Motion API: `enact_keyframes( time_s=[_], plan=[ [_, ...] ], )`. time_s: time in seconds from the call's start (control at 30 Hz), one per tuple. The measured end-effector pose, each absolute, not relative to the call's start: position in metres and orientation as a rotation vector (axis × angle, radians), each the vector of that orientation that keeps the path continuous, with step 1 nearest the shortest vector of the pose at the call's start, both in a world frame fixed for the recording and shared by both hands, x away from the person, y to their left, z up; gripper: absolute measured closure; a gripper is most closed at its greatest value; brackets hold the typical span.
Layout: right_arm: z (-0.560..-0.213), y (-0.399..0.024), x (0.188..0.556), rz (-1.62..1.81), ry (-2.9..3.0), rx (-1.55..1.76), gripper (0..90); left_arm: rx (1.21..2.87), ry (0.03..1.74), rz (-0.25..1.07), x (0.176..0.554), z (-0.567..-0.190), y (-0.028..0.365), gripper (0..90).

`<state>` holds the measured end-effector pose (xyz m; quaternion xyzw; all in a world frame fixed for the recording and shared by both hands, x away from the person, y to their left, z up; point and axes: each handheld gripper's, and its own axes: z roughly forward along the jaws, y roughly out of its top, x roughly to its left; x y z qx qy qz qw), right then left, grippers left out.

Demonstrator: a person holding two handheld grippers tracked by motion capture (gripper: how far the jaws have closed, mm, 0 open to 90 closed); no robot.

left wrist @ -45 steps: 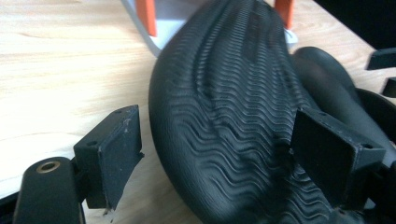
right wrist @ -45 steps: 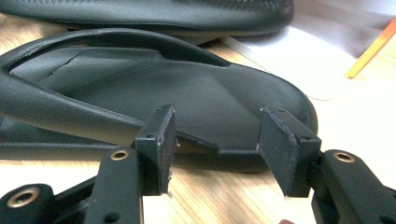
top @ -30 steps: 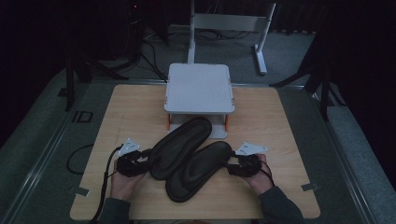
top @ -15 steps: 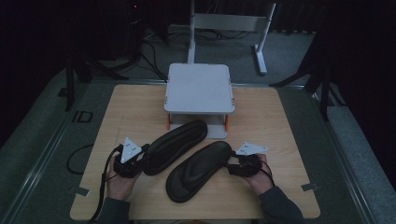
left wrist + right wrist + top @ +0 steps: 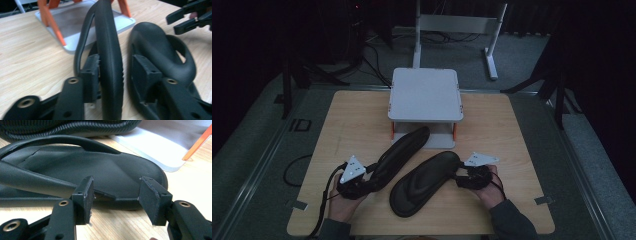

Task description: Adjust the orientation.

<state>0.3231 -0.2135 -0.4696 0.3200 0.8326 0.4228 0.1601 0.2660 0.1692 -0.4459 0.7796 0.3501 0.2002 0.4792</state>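
between the left gripper's (image 5: pixel 111 82) two black jaws stands the black rubber flip-flop sandal (image 5: pixel 108 50) turned up on its edge, its ribbed sole facing the camera of the left gripper view. the jaws have just been opening: the left pad (image 5: pixel 92 72) lies against the sandal's side, while the right pad (image 5: pixel 145 72) stands off it with a visible gap, so the sandal sits between the jaws without a firm pinch. in the high view this sandal (image 5: pixel 399 155) runs from the left gripper (image 5: pixel 362 182) up toward the white two-level stand with orange legs (image 5: pixel 426 95), its toe end just beside the stand's lower shelf.

the right gripper's (image 5: pixel 116 200) jaws are spread apart, with nothing between the pads; they stand just short of the rounded end of the second black rubber sandal (image 5: pixel 82 170), which lies flat on the light wooden tabletop (image 5: pixel 187 185), strap side up. in the high view the right gripper (image 5: pixel 472 176) sits at that sandal's (image 5: pixel 424 182) upper right end, and the two sandals lie side by side, near each other, slanting the same way.

a person's hands hold both grippers from the table's near edge.
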Motion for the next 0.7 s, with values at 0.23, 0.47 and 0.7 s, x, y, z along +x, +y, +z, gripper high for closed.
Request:
enact_keyframes(
  time_s=[0.23, 0.47, 0.7],
  plan=[
    [-0.469, -0.214, 0.323, 1.210, 2.377, 0.913, 45.5, 1.924, 0.766, 0.449, 0.260, -0.445, 0.154, 49.7],
    [-0.469, -0.214, 0.323, 1.211, 2.374, 0.915, 45.3, 1.981, 0.742, 0.508, 0.253, -0.451, 0.145, 41.3],
    [-0.470, -0.214, 0.324, 1.211, 2.371, 0.921, 45.3, 1.955, 0.817, 0.513, 0.246, -0.459, 0.159, 38.3]
  ],
)
